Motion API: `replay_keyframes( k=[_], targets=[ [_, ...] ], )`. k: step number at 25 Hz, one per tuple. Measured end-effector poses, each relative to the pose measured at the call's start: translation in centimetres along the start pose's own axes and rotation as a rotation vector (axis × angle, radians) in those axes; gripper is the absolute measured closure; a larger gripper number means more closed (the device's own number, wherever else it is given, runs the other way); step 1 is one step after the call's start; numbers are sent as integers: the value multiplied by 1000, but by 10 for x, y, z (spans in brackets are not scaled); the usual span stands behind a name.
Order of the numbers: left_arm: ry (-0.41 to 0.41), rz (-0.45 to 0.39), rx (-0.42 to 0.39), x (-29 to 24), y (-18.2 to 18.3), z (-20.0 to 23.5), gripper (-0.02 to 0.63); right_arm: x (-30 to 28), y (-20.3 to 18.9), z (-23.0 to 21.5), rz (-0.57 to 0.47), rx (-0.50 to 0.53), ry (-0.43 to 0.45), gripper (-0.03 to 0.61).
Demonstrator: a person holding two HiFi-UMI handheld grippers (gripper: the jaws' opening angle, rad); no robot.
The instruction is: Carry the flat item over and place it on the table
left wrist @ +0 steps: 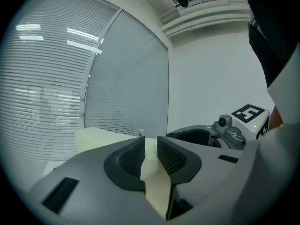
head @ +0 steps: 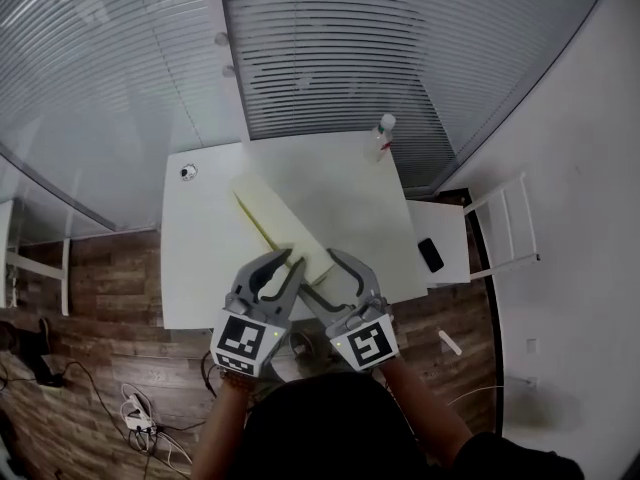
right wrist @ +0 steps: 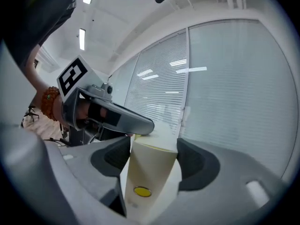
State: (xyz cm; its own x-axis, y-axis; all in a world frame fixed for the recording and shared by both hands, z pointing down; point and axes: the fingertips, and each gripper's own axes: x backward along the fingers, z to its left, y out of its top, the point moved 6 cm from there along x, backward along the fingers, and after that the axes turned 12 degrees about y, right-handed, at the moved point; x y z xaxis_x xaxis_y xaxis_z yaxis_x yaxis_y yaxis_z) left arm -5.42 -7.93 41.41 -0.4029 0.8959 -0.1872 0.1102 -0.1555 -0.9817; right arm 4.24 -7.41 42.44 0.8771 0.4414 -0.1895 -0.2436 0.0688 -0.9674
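My left claw (head: 290,260) pinches the thin near edge of the flat box (head: 268,211), and my right claw (head: 318,273) grips it spread wide. The box hangs over the desk (head: 200,268). I'd lower both ends level and let go only once it lies flat.

Head view: I see even, cool overhead light with no hard shadows; the white table (head: 200,268) is brightest, the wood floor (head: 100,298) dim. Barrel distortion bows the blinds (head: 330,48). Both gripper views are fisheye with black corners. Right gripper view: ceiling strip lights (right wrist: 83,39) glare and mirror in the glass partition (right wrist: 187,70); the pale flat item (right wrist: 150,172), up close, is soft. Left gripper view: similar reflections, near foreground blurred.
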Motion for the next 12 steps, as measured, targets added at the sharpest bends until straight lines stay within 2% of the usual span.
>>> replay_keyframes(
  k=[6, 12],
  targets=[
    [12, 12, 18, 11, -2, 3, 523, -3, -1, 3, 22, -19, 26, 285],
    [27, 8, 6, 24, -9, -3, 523, 0, -1, -7, 21, -64, 1, 291]
  ],
)
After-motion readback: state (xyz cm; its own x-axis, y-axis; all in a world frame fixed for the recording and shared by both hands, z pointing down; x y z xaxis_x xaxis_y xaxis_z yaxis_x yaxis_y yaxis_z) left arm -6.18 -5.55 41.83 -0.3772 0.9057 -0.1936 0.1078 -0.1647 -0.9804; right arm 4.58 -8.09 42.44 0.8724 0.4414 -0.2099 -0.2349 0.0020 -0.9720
